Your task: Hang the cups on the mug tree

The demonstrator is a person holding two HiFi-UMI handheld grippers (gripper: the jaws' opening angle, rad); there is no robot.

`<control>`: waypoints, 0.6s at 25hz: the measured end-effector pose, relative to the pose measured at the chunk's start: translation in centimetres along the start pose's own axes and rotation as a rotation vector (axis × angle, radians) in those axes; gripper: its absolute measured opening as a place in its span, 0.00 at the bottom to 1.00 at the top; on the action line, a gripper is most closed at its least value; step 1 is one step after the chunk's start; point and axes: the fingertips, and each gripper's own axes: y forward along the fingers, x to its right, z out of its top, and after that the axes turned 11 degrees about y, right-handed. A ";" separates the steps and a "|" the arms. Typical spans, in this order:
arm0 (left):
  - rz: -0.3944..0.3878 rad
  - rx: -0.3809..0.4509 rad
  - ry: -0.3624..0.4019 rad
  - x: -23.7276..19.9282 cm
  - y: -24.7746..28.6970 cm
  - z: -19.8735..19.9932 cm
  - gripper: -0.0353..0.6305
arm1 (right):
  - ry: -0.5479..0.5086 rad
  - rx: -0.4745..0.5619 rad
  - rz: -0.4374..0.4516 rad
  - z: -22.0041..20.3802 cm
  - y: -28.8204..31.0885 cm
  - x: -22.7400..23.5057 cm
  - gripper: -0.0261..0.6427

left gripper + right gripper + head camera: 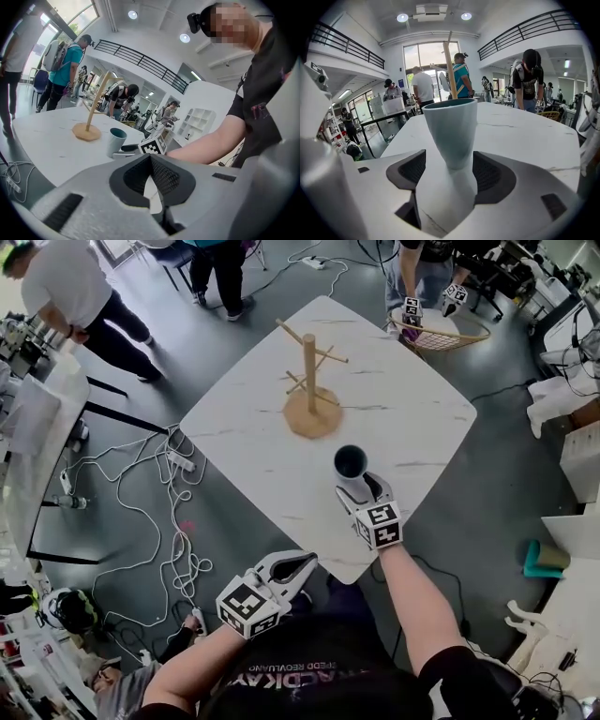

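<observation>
Right gripper (449,176) wide open, straddling the 1 cup (351,463), pads clear of it. Cup upright on table (422,418), mug tree (310,381) at its 12 o'clock. Left gripper (298,568) closed, empty. Risk: if you close off-centre on that tapered wall, the cup tips or squirts out.

Seen from overhead, the pale blue-grey tapered cup (351,462) shows little but its dark mouth, as the right gripper (361,486) covers its lower wall. In the right gripper view, the cup blocks out the base and lower pole of the light wooden mug tree (451,61). In the left gripper view, the left gripper (151,159) hides most of the right one. Beyond the white marble-patterned table (412,409), the picture's top edge cuts off a bystander in dark trousers (217,273) at the waist.
</observation>
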 end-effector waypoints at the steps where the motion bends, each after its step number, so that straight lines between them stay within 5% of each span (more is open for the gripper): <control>1: -0.008 -0.002 0.004 0.0 0.6 0.1 0.04 | -0.007 -0.002 0.006 0.1 0.3 0.0 0.48; 15: -0.037 -0.022 -0.011 0.4 4.0 0.4 0.04 | -0.045 -0.007 0.037 0.7 3.1 0.8 0.49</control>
